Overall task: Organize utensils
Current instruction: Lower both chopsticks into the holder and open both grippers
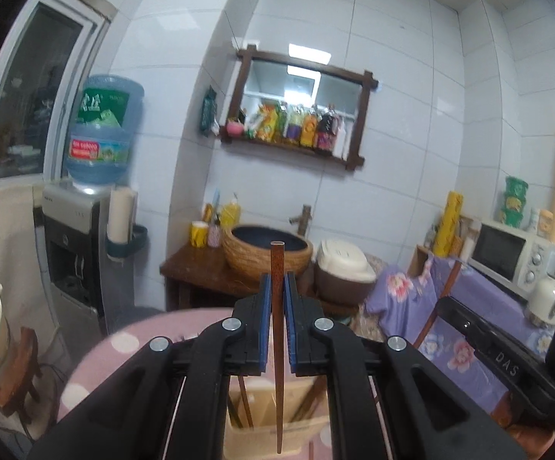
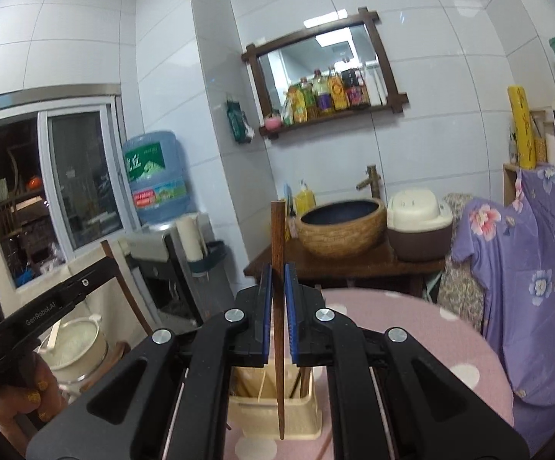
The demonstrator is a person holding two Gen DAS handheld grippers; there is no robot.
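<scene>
My left gripper (image 1: 277, 287) is shut on a brown wooden chopstick (image 1: 277, 329) that stands upright between the blue pads, its tip hanging over a beige utensil holder (image 1: 266, 433) on the pink dotted table (image 1: 124, 349). Other chopsticks (image 1: 244, 402) stand in that holder. My right gripper (image 2: 277, 278) is shut on another brown chopstick (image 2: 278, 268), also upright, its lower end over the same beige holder (image 2: 273, 414), which holds chopsticks (image 2: 304, 381). The right gripper's body (image 1: 507, 356) shows at the right of the left wrist view; the left gripper's body (image 2: 40, 318) shows at the left of the right wrist view.
The round pink table (image 2: 411, 329) has a purple floral cloth (image 2: 537, 287) beside it. Behind it are a wooden stand with a woven basin (image 2: 342, 226), a rice cooker (image 2: 419, 230), a water dispenser (image 1: 78, 253), a microwave (image 1: 507, 253) and a wall shelf of bottles (image 1: 296, 126).
</scene>
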